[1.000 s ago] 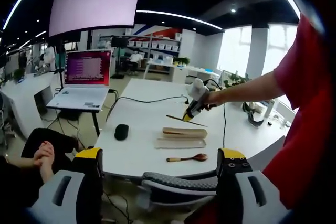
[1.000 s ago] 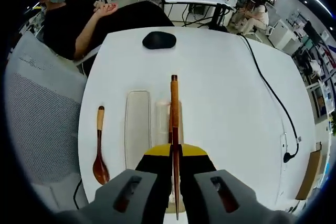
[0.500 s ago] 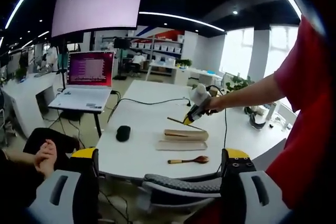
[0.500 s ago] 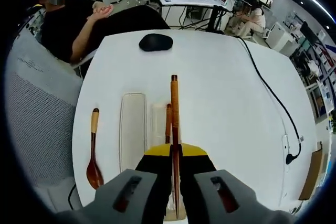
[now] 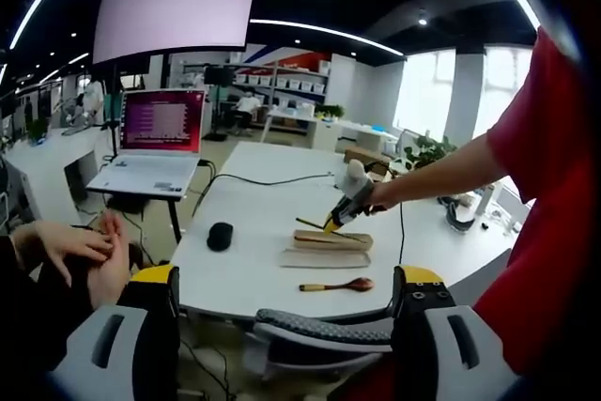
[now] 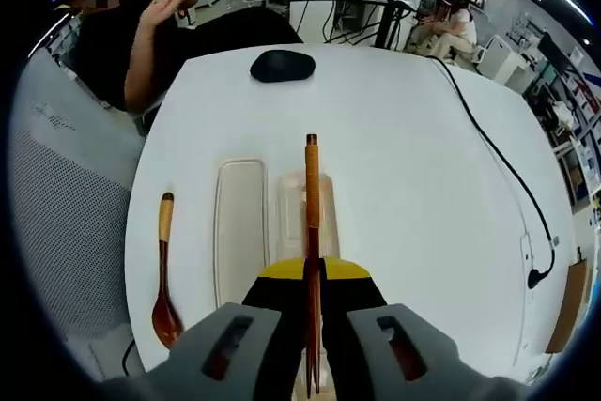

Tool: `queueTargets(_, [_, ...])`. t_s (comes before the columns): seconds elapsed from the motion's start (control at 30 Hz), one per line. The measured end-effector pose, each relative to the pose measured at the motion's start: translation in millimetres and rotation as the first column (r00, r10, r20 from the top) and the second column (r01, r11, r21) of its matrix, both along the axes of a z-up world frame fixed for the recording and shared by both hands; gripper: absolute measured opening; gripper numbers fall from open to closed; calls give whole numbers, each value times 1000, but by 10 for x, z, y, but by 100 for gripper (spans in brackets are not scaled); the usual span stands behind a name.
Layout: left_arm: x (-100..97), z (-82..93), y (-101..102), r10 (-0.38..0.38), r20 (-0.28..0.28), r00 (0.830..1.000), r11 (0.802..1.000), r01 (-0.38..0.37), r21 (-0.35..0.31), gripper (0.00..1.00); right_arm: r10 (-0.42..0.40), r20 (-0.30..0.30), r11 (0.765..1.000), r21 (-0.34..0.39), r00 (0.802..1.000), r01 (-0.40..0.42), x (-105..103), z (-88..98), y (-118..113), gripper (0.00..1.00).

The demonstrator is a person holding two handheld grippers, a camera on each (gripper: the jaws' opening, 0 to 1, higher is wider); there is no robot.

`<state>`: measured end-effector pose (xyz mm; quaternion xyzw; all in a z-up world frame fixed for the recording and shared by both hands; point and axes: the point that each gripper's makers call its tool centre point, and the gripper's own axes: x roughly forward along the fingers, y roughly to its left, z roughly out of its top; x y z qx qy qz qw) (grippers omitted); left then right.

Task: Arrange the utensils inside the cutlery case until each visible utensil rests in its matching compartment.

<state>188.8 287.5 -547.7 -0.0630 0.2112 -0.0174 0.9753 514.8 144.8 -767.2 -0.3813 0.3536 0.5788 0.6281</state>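
step: right tongs (image 6: 311, 279) clamped on chopsticks (image 6: 311, 204), poised above the open cutlery case (image 6: 299, 208) on the white surface (image 6: 404, 157) | left tongs (image 5: 286, 326) apart, held back | wooden spoon (image 6: 164, 274) lies beside the lid (image 6: 239, 232) | next: likely lower chopsticks into the long compartment

R tool (image 6: 312, 300) clamped, L tool (image 5: 286, 326) agape
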Motion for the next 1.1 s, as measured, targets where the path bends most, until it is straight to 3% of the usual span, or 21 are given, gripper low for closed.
queueTargets(0.43, [8,-28,-23,-14,-15,1000,1000,14,6,95,-17,-27,995,-95,999,14,-75,-242,-112,1])
queueTargets(0.73, [-16,-49,-8,-12,-28,1000,1000,12,13,94,-24,-39,993,-116,999,19,-95,-330,-90,1])
queueTargets(1.1, [-34,-62,5,-5,-32,999,1000,5,16,94,-30,-38,992,-126,999,25,-199,-316,-91,1])
